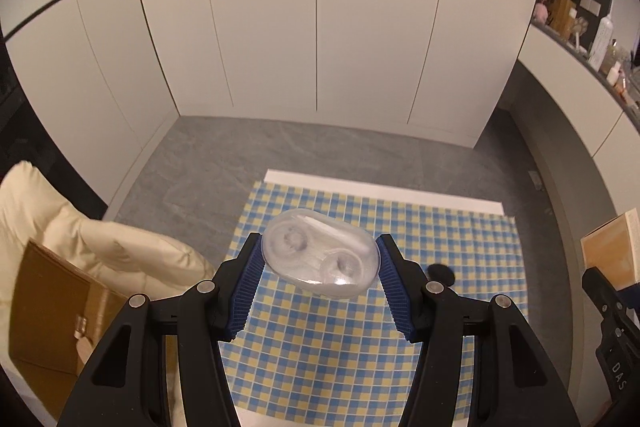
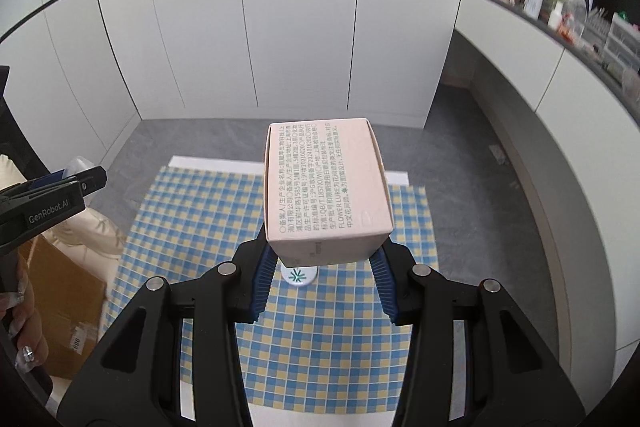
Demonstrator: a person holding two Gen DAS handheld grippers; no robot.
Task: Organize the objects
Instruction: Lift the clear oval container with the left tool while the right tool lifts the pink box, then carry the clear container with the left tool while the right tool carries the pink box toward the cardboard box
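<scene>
Both hands are up off the floor with something in each. The left gripper (image 1: 320, 259) has its blue ribbed fingers (image 1: 248, 287) pinching a clear plastic case (image 1: 320, 253), oval, with two round wells showing through it; it sits dead centre of the left wrist view, one end against each pad, hanging in the air above the blue-and-yellow checked mat (image 1: 360, 347).

Over on the other side, the right gripper (image 2: 322, 259) is clamped on a pale pink carton (image 2: 326, 183) with small print down its upper face. The fingers grip its lower end, and the box juts out toward the middle of the frame, well clear of the mat.

So this reads as the carry stage: both items lifted, neither yet put anywhere. Down on the mat there's a small black disc (image 1: 440, 274) right of centre in the left view, and a white round thing with a green mark (image 2: 298, 275) peeking out just under the carton in the right view. A brown cardboard box (image 1: 48, 311) sits at the lower left, beside a cream cushion (image 1: 100, 239).

Next, I'd guess, each hand needs a destination. Which one, I can't tell from here; the cardboard box looks a likely candidate. The case is smooth and held only by its ends, so a gentle swing, and no letting go until it's resting on something.
</scene>
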